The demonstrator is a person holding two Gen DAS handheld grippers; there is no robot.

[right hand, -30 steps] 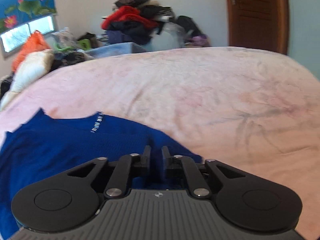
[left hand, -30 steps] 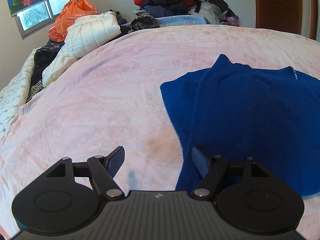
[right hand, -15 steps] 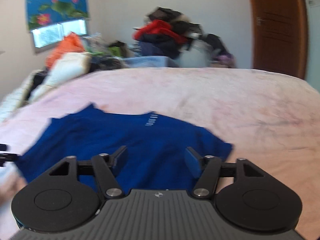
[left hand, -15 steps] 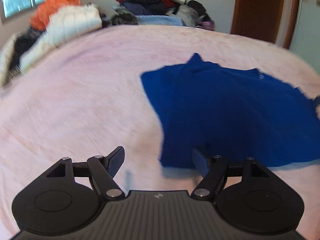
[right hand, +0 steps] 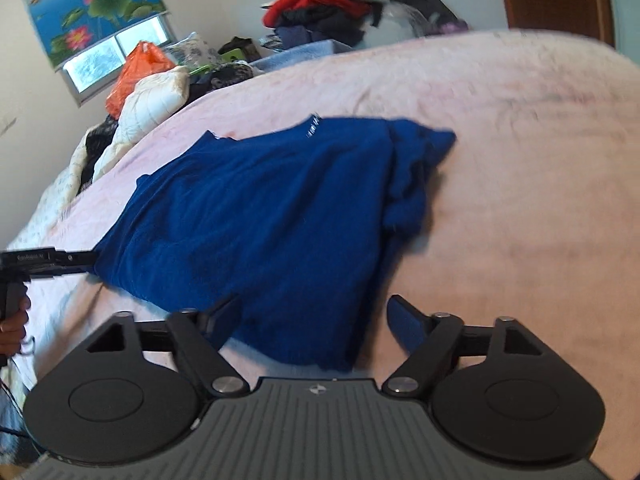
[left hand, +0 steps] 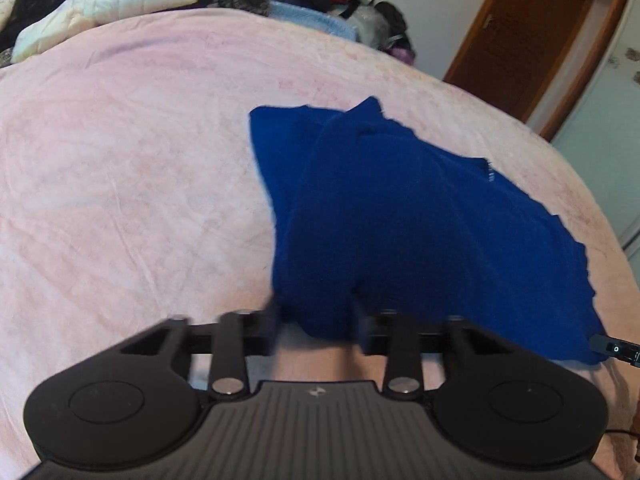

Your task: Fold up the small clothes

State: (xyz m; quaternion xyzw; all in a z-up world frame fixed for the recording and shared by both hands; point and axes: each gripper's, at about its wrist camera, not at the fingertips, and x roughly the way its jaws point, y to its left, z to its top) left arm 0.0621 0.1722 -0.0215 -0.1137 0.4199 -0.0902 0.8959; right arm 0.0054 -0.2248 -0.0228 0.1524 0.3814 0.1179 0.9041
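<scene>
A dark blue garment (left hand: pixel 400 220) lies flat on the pink bedspread (left hand: pixel 120 180), its far right side bunched in folds (right hand: pixel 412 184). My left gripper (left hand: pixel 316 320) is closing, and the garment's near left corner fills the gap between its blurred fingers. Seen from the right wrist, the left gripper (right hand: pixel 86 258) sits at that same corner. My right gripper (right hand: pixel 314 320) is also closing. The garment's near right corner (right hand: pixel 304 340) lies between its fingers, and the right finger (right hand: pixel 404 322) stands clear of the cloth. Its tip (left hand: pixel 612 348) shows at the garment's edge.
Heaped clothes (right hand: pixel 320 4), a white quilted jacket (right hand: pixel 156 96) and an orange bag (right hand: pixel 136 68) line the far side of the bed. A brown door (left hand: pixel 532 28) stands at the back right. A person's hand (right hand: pixel 12 320) holds the left gripper's handle.
The left jaws have narrowed from wide open onto the garment's near corner. The right gripper opened from nearly shut and swung over to the garment's other near corner. The far right side is now bunched.
</scene>
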